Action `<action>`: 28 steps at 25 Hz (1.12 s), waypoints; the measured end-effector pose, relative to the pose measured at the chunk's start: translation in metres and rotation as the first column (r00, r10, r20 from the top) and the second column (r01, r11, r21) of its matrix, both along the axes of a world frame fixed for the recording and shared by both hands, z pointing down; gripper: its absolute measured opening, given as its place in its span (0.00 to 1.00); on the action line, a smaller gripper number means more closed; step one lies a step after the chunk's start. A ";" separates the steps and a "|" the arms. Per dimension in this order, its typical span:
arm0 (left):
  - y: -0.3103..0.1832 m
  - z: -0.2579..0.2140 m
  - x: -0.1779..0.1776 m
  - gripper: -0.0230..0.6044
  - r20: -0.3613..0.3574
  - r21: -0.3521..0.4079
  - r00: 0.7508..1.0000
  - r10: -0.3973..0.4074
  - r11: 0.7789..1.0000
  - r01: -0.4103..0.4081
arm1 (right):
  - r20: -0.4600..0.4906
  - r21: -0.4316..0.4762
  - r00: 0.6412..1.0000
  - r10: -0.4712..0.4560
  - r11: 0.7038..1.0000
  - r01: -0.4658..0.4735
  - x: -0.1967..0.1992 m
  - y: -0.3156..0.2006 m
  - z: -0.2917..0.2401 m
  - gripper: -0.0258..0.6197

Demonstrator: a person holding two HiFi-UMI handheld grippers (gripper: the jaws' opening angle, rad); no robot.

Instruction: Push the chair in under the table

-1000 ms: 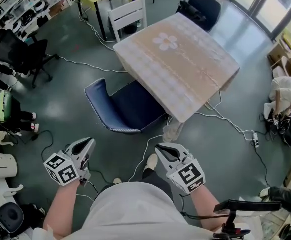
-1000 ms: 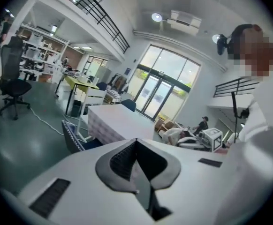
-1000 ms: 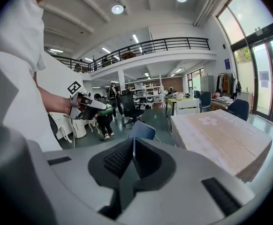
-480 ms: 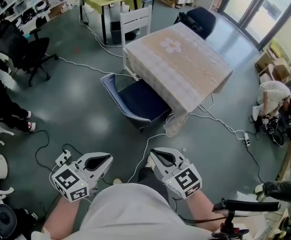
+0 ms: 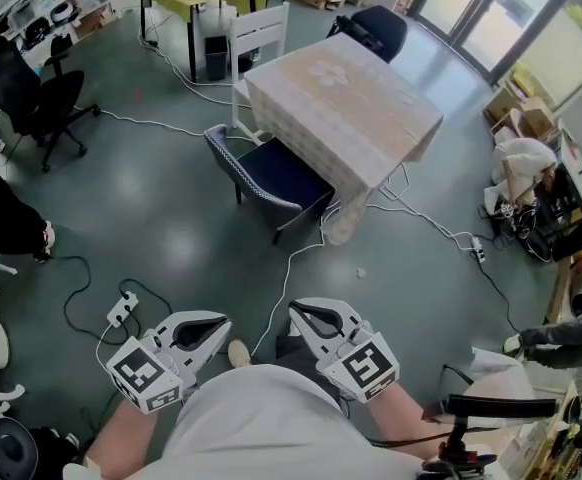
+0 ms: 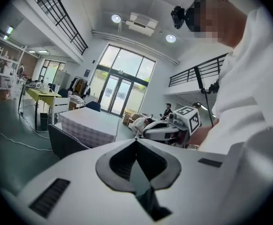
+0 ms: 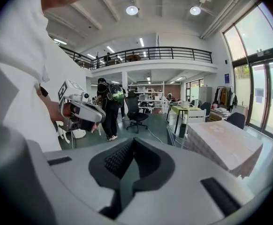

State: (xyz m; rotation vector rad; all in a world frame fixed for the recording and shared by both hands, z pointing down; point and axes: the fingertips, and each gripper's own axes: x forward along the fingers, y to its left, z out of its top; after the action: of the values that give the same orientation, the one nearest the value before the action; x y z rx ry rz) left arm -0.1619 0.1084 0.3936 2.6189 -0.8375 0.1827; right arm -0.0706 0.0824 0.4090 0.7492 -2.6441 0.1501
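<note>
Chair (image 5: pixel 271 174), navy with a curved back, stands at twelve o'clock from the person. Its seat is partly beneath the cloth-covered table (image 5: pixel 351 103), on the table's eight o'clock side, with the backrest facing outward. Both grippers hang low by the person's body, well apart from it. The left gripper (image 5: pixel 221 321) is at seven o'clock in the head view and the right gripper (image 5: pixel 294 311) at six. Each has its jaws clenched together on nothing. A white power strip (image 5: pixel 121 311) lies at the left gripper's nine o'clock.
</note>
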 end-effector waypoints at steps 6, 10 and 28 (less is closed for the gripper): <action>0.020 -0.005 0.016 0.05 -0.022 -0.005 1.000 -0.011 1.000 0.011 | 0.027 0.019 1.000 -0.009 1.000 0.009 0.009 0.027 -0.011 0.06; 0.022 -0.011 0.030 0.05 -0.013 -0.006 1.000 -0.001 1.000 0.001 | 0.027 0.026 0.999 -0.020 0.999 0.019 0.015 0.034 -0.019 0.06; 0.030 -0.001 0.101 0.05 -0.001 -0.033 1.000 0.008 0.999 -0.008 | 0.030 0.001 0.999 -0.032 0.999 0.032 0.071 0.054 -0.007 0.06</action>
State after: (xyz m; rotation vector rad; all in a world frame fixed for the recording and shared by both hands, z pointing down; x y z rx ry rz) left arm -0.0613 0.1388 0.3927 2.5919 -0.8164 0.1957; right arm 0.0002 0.1362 0.4024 0.7093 -2.6829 0.1525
